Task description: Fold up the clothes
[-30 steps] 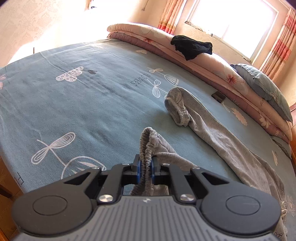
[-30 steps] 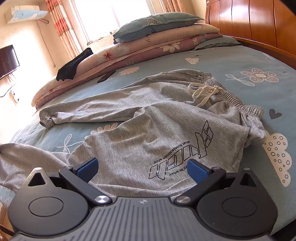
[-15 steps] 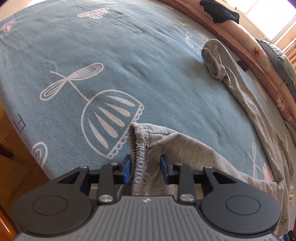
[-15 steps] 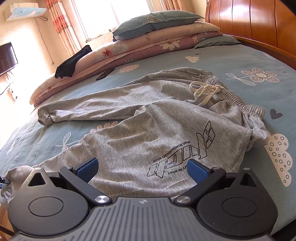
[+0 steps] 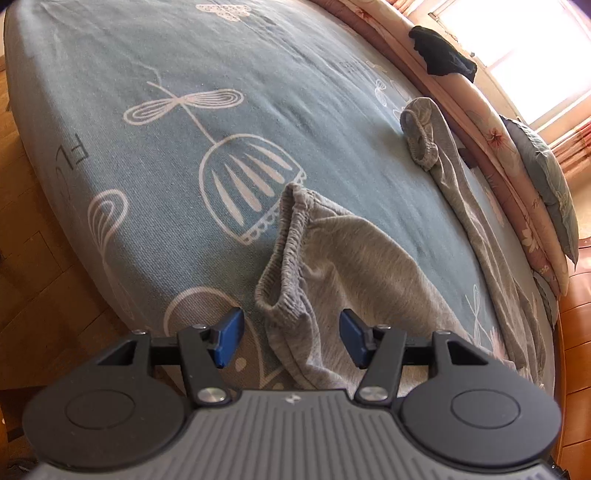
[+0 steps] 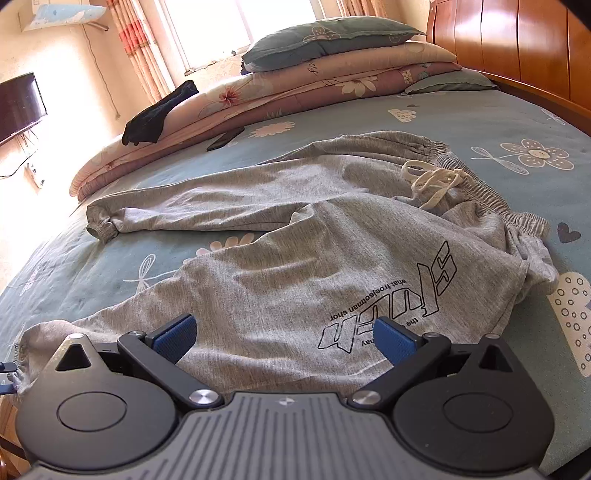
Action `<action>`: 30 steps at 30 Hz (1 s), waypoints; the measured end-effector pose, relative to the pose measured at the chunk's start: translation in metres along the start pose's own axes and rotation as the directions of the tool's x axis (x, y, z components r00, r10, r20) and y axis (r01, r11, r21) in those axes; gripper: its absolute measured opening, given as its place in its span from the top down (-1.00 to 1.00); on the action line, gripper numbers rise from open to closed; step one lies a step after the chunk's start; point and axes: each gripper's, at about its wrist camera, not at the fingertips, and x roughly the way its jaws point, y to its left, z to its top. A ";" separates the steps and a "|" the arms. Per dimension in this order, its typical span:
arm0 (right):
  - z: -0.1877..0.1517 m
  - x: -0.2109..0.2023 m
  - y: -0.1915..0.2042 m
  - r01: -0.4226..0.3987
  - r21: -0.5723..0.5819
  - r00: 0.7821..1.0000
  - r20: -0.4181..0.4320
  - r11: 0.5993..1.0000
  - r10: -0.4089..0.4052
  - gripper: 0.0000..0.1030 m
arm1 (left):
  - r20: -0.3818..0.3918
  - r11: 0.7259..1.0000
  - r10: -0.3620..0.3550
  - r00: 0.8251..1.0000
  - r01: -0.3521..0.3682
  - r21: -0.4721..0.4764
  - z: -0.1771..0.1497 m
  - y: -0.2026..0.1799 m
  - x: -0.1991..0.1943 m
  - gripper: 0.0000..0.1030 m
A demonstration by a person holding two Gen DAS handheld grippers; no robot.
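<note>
Bed (image 6: 461,122) with a blue-green patterned sheet, bearing the task's garment; a stack of folded quilts (image 6: 295,92) and a pillow (image 6: 325,33) line its far side, with a dark garment (image 6: 159,110) draped over the quilts. Grey sweatpants (image 6: 295,258) lie spread across the sheet, printed logo up and reading upside down from the right wrist view, the elastic waistband (image 6: 472,184) and its white drawstring (image 6: 432,181) toward the wooden headboard (image 6: 517,44). The two legs diverge: the far leg runs toward the quilts and ends in a cuff (image 5: 421,133) lying on the sheet, while the near leg ends in a cuff (image 5: 284,266) resting close to the bed's edge. Left tool (image 5: 291,339): jaws have just been opening and now stand about halfway apart, the near cuff lying between the blue pads without either pad pressing on it, so nothing is held. Right tool (image 6: 284,339): jaws wide apart, poised low over the thigh of the near leg, gripping nothing; whether the pads touch the cloth cannot be told. Progress, as judged: the trousers appear laid out and roughly straightened only. No fold is made yet; bringing one leg over the other and folding lengthwise remain.
</note>
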 end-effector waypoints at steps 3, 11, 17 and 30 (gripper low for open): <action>0.000 -0.001 0.003 0.000 -0.010 1.000 0.000 1.000 0.000 -1.00 | 0.023 1.000 -0.024 0.999 0.023 0.015 -0.004 -0.007 0.004 0.12; 0.004 -0.005 0.005 0.019 -0.044 1.000 0.010 0.999 -0.018 -1.00 | 0.089 0.991 0.117 0.989 -0.121 0.050 -0.008 -0.016 -0.013 0.89; 0.028 0.005 0.027 -0.044 -0.176 0.999 -0.002 0.983 0.045 -0.98 | 0.060 0.989 0.149 0.987 -0.149 0.002 -0.011 0.006 -0.021 0.88; 0.083 0.089 0.172 -0.355 -0.683 0.933 -0.214 0.638 0.289 -0.54 | 0.157 0.995 0.064 0.986 -0.076 0.070 -0.005 0.013 -0.056 0.25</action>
